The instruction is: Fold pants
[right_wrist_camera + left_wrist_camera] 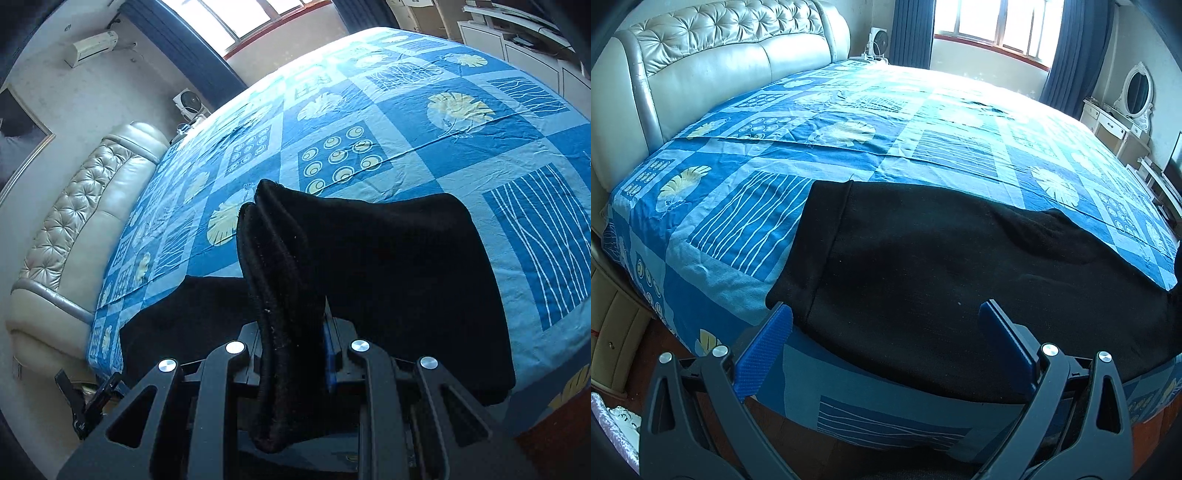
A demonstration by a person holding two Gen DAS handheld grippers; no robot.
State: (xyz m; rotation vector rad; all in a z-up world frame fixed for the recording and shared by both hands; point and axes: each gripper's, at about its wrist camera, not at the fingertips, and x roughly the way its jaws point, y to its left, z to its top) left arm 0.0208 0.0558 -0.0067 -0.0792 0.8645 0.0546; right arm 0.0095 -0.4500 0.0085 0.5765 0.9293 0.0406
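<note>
On the bed [746,155], soft limp black pants [923,258] drape from the right gripper [295,332] pinching their thick edge, left gripper [886,314] spread empty above the hem, best gripped there.

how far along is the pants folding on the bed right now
Done: the black pants lie spread on the blue patterned bedsheet, near its front edge. In hand: the right tongs are shut on a bunched, layered end of the pants, lifted above the sheet, so a fold looks under way. The left tongs are open at the other end, gripping nothing. Left: laying the lifted end down and any further folds.
</note>
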